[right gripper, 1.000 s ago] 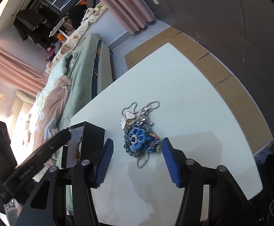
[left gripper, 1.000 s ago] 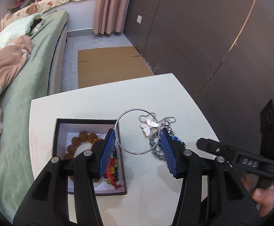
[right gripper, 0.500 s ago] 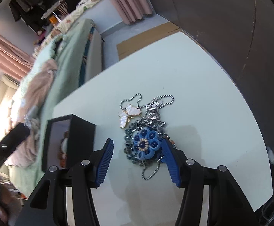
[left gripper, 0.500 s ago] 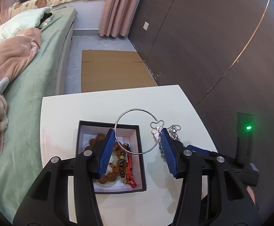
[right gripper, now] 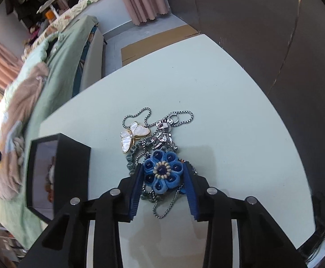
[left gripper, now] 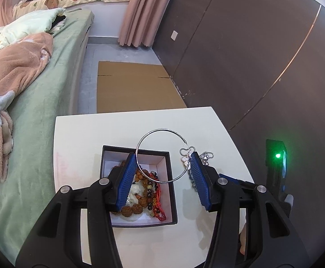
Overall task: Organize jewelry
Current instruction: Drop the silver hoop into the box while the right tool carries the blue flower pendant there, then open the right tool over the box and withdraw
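Table: white, beside a green bed; it carries the box and a heap of jewelry
Box: black with a white lining, open, on the table's left part; inside lie brown bead bracelets, dark beads, a red cord and a white piece
Left gripper: over the box's right half, blue pads spread wide and pressed on the hoop from both sides
Hoop: thin silver ring spanned between the left pads, held in the air above the box's far right corner and the bare table past it
Right gripper: low over the heap, jaws set close on either side of the flower; whether the pads press it cannot be told
Flower: blue petals with dark beads, a pale bead ring at the centre, on top of the heap between the right pads
Heap: steel chains, grey-green beads, a silver bear charm
Butterfly: white pearl wings, gold edge, at the heap's far left, just right of the box
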The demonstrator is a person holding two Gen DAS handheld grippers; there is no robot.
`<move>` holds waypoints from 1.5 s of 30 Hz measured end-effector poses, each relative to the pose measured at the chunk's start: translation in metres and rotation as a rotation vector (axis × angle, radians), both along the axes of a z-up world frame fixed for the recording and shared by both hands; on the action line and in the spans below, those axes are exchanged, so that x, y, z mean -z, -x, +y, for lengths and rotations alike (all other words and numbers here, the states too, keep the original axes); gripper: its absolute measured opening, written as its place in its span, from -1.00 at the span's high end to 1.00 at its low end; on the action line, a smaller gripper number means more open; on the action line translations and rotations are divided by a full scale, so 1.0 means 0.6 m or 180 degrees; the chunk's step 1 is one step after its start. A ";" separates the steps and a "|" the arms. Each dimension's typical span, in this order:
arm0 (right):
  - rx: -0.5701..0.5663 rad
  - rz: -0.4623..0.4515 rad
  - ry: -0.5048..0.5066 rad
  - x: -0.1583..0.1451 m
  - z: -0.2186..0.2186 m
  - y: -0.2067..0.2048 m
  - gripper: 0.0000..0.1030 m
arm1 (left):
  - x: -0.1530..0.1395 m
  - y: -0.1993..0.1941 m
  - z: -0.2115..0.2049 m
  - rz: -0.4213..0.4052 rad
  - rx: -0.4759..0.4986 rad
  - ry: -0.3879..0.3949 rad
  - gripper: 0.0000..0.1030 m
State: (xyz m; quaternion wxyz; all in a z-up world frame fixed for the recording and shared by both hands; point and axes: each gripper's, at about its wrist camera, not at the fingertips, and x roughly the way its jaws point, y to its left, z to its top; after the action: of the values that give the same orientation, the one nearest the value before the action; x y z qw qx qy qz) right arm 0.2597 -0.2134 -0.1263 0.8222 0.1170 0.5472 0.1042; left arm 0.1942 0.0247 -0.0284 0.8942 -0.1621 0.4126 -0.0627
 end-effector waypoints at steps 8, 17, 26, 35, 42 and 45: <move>-0.0052 -0.0351 -0.0542 -0.073 -0.014 0.035 0.47 | -0.016 0.011 0.004 -0.0049 -0.0014 -0.0004 0.02; -0.0149 -0.0753 -0.0754 -0.147 -0.014 0.077 0.47 | -0.027 0.025 0.005 -0.0020 0.0030 0.0005 0.02; -0.0243 -0.0787 -0.0984 -0.148 -0.009 0.083 0.46 | -0.031 0.041 0.032 -0.0023 -0.0093 0.0048 -0.46; -0.0588 -0.0859 -0.1120 -0.149 0.059 0.088 0.46 | -0.029 0.040 0.068 -0.0018 -0.0281 0.0106 -0.64; -0.0842 -0.0722 -0.1184 -0.135 0.118 0.085 0.31 | -0.026 0.043 0.113 -0.0015 -0.0506 0.0156 -0.74; -0.0854 -0.0737 -0.1130 -0.137 0.129 0.091 -0.50 | -0.022 0.043 0.125 0.0006 -0.0546 0.0185 -0.75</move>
State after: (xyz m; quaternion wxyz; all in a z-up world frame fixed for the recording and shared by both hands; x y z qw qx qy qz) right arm 0.2053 -0.1358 -0.0442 0.8248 0.1731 0.4331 0.3196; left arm 0.1681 0.0996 -0.0155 0.8908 -0.2228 0.3960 0.0022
